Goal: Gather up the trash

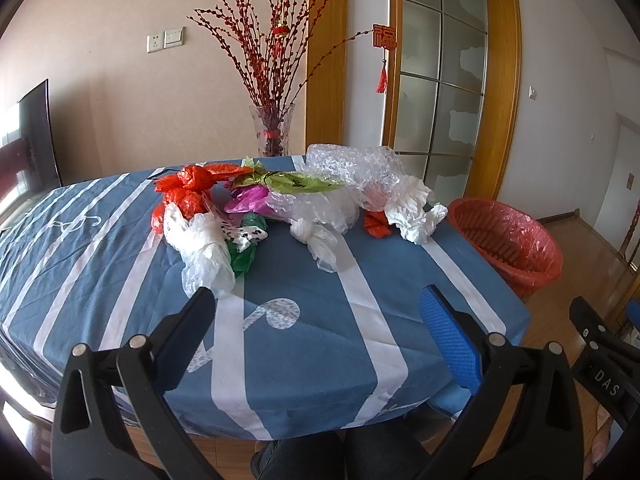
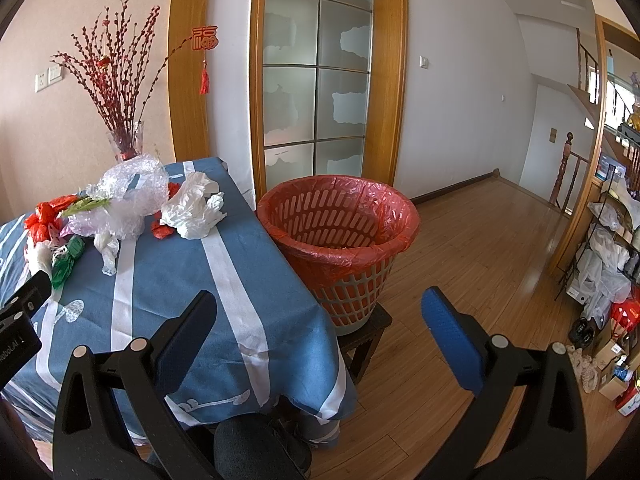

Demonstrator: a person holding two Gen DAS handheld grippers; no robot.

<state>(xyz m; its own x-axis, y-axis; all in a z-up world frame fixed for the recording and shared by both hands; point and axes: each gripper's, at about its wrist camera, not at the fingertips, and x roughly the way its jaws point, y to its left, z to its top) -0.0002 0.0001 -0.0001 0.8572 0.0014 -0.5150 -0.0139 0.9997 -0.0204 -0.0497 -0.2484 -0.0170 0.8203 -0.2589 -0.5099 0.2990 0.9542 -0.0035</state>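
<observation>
Trash pile [image 1: 280,208] on one table [image 1: 360,320], one basket [image 2: 340,236] — left gripper [image 1: 316,308], right gripper [image 2: 320,308] both spread, empty.

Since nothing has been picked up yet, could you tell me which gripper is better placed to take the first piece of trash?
Probably the left gripper: open, facing the trash pile. The right gripper, also open, faces the basket.

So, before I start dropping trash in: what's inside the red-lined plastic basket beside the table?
The red-lined plastic basket shows only its red liner inside, no trash. Its near rim hides the bottom.
</observation>
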